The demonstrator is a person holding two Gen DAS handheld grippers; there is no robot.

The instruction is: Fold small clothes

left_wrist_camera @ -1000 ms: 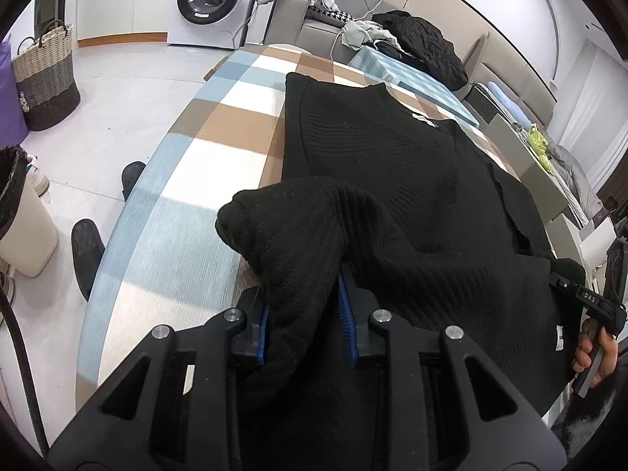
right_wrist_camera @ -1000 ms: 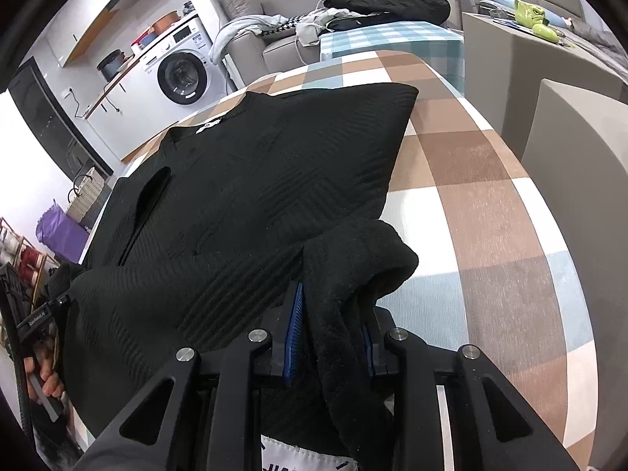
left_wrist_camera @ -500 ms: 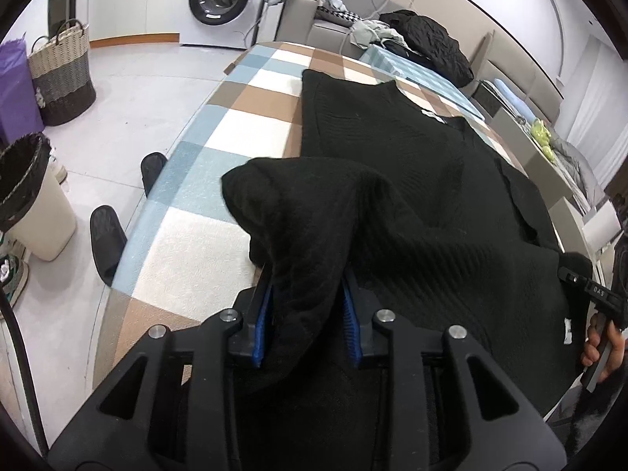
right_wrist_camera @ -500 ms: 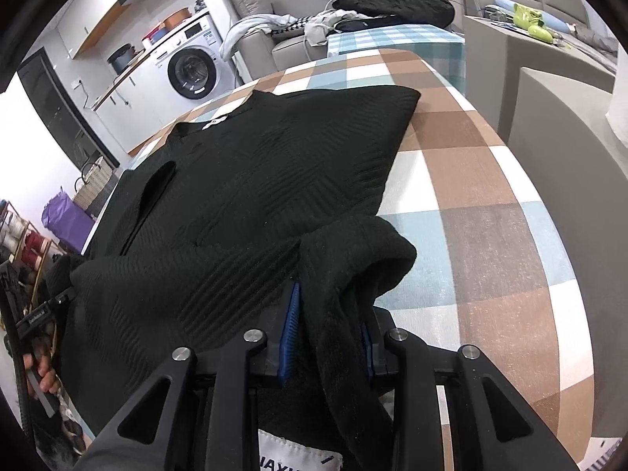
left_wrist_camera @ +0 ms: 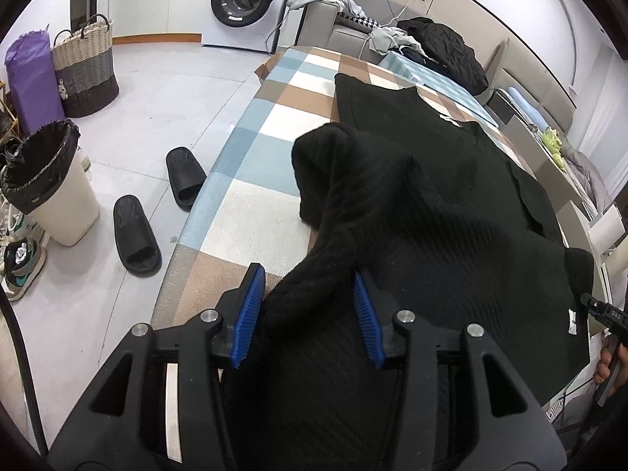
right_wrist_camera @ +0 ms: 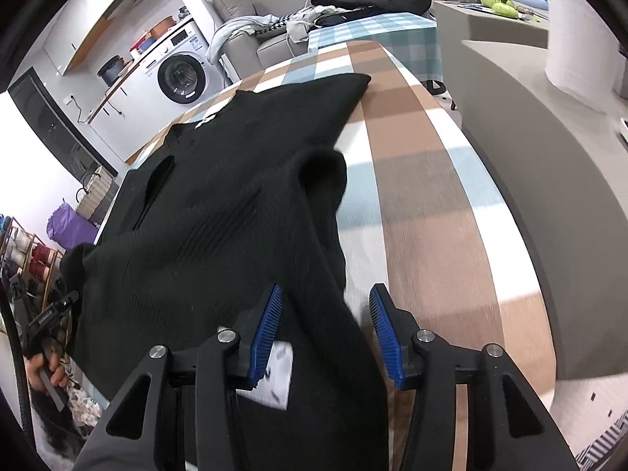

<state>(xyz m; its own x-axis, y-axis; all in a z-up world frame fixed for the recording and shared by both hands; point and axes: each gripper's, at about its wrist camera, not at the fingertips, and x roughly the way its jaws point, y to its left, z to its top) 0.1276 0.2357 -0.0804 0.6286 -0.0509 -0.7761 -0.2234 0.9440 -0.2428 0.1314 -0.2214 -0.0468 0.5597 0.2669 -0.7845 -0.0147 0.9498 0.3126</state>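
Both grippers tilt down over the table (left_wrist_camera: pixel 251 212), jaws just opened, apart around loose folds: left gripper (left_wrist_camera: pixel 304 314), right gripper (right_wrist_camera: pixel 327 331). One sweater (left_wrist_camera: pixel 431 212) lies on it; two slippers (left_wrist_camera: pixel 135 235) beside.

Bare checked tabletop (right_wrist_camera: pixel 431 204) lies open right of the black sweater (right_wrist_camera: pixel 235 180); a grey ledge (right_wrist_camera: pixel 549 165) borders it.

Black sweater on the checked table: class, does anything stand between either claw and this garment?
Nothing visible does. The black sweater already lies between the pads of the left claw and the right claw. Both claws' jaws have just been opening, and gaps show beside the cloth. The checked table around it is bare.
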